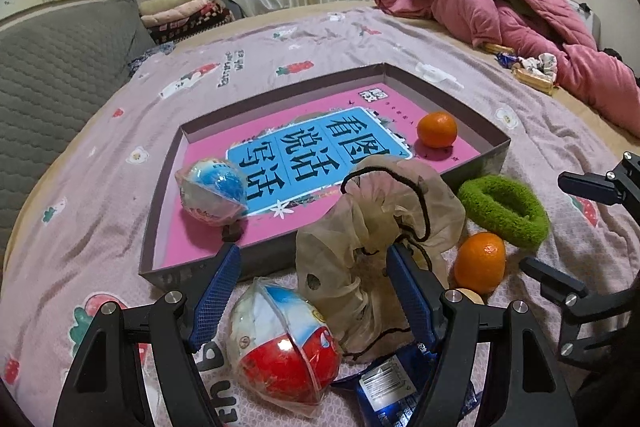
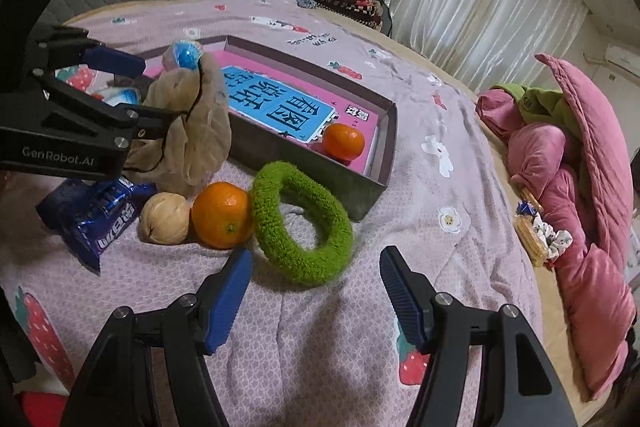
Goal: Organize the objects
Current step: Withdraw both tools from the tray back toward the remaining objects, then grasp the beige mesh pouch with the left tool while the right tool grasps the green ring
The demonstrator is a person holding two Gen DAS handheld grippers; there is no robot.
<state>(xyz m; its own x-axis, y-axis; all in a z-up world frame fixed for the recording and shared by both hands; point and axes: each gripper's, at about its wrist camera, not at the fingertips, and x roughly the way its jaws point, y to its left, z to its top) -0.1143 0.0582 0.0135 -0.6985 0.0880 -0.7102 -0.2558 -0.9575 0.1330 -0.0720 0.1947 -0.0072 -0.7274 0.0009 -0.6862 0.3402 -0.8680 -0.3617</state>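
On the bed stands a shallow grey box [image 1: 496,147] lined with a pink book. An orange [image 1: 437,129] and a blue wrapped ball [image 1: 212,193] lie inside it. In front of the box, my left gripper [image 1: 313,251] is open astride a beige drawstring bag [image 1: 360,227]. Its right pad touches the bag and its left pad is clear. A red wrapped ball [image 1: 280,351] lies just below. My right gripper [image 2: 314,253] is open, with the near edge of a green fuzzy ring [image 2: 304,223] between its tips. A second orange [image 2: 220,215] and a walnut [image 2: 165,219] sit beside the ring.
A blue snack packet [image 2: 96,215] lies under the left gripper. A heap of pink and green quilts [image 2: 580,163] and some wrapped snacks [image 2: 532,227] fill the bed's right side. A grey padded headboard [image 1: 52,75] and folded blankets [image 1: 180,11] stand beyond the box.
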